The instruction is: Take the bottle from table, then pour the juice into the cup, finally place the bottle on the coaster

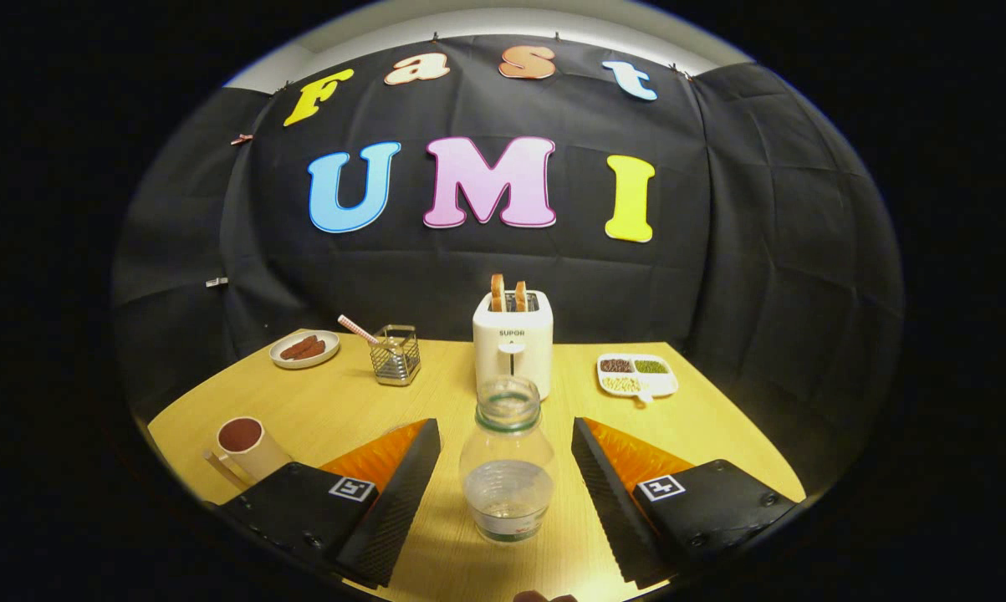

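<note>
Both fingers of the gripper (pixel 507 493) stood apart, clear of the uncapped clear plastic bottle (pixel 507 460); an off-centre squeeze risked tipping it.

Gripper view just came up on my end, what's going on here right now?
A person's hand-held claw is open, its fingers either side of a clear, uncapped bottle standing on the wooden table, not yet touching it. The bottle has not been picked up. The cup sits beyond the left finger. Farther back stand a toaster with bread in it, a wire holder, a small plate and a divided dish.
</note>
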Tool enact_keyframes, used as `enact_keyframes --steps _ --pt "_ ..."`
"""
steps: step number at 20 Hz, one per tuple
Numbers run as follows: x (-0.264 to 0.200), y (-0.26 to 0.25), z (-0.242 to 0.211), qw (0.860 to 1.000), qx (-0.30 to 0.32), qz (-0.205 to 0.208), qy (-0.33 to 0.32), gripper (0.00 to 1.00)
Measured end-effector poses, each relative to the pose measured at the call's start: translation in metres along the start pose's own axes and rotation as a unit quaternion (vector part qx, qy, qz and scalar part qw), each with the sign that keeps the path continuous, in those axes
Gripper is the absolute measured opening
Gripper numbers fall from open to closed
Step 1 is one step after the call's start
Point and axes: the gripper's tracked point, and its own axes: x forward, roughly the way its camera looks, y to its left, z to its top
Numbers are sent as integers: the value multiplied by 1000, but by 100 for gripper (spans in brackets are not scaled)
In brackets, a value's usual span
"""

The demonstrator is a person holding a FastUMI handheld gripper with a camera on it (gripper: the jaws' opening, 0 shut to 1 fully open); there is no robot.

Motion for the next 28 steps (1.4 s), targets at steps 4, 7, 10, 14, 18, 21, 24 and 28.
enact_keyframes --steps 4,7,10,14,18,21,24,28 --pt "6 -4 -17 1000 -3 7 9 98" --pt "9 -6 -29 1000 1 11 18 98" --pt "9 -4 -37 1000 -6 17 19 98" --pt "11 -5 -43 999 -16 23 17 98" --pt "13 -4 -51 999 -18 28 24 97" --pt "14 -6 -50 999 -17 26 19 95" --pt "15 -3 -54 999 -15 33 21 83" --pt "19 -5 -51 999 -22 33 22 78"
